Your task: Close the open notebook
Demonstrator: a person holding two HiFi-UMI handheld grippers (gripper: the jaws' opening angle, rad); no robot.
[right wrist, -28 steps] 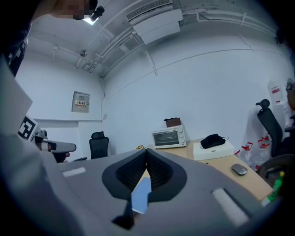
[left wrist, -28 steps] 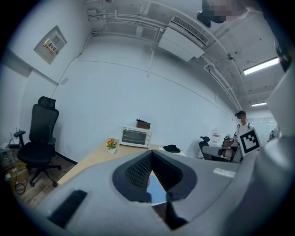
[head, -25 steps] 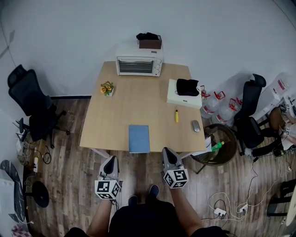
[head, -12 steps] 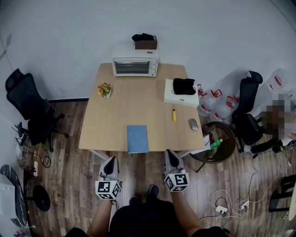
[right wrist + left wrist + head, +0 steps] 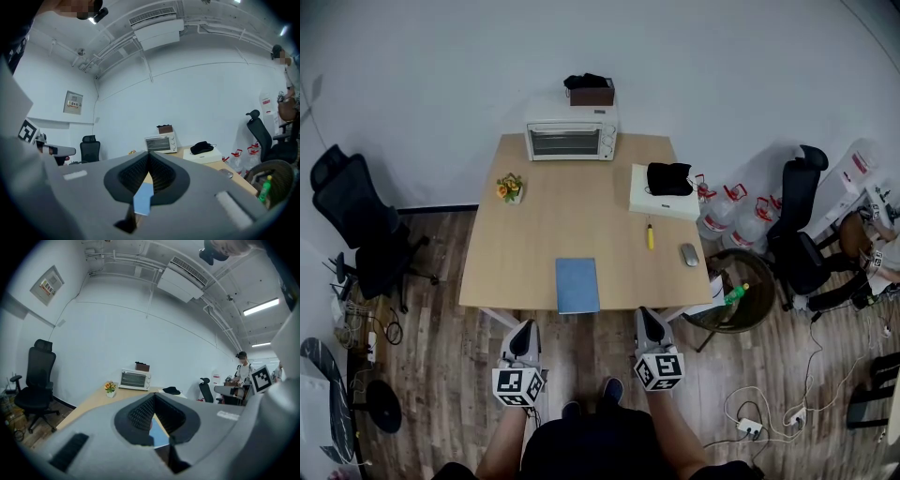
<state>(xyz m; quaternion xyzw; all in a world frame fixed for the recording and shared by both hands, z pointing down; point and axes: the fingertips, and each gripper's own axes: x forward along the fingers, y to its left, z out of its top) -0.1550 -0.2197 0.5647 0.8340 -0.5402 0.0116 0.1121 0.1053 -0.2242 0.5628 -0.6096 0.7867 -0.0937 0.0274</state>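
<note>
A blue notebook (image 5: 577, 285) lies flat with its cover down near the front edge of the wooden table (image 5: 572, 220). It shows through the jaw gap in the left gripper view (image 5: 159, 436) and in the right gripper view (image 5: 143, 199). My left gripper (image 5: 523, 328) is held just short of the table's front edge, left of the notebook, jaws shut and empty (image 5: 153, 395). My right gripper (image 5: 646, 317) is level with it to the notebook's right, shut with nothing in it (image 5: 148, 153). Neither gripper touches the notebook.
On the table stand a toaster oven (image 5: 570, 141), a small flower pot (image 5: 509, 187), a white box with a black cloth (image 5: 665, 192), a yellow marker (image 5: 650, 235) and a mouse (image 5: 690, 254). Office chairs (image 5: 356, 225) (image 5: 797, 244), water jugs (image 5: 722, 211) and a bin (image 5: 741, 292) flank it.
The right gripper has shifted slightly toward the person. The whole view has drifted a little. The notebook and the left gripper stay as they were.
</note>
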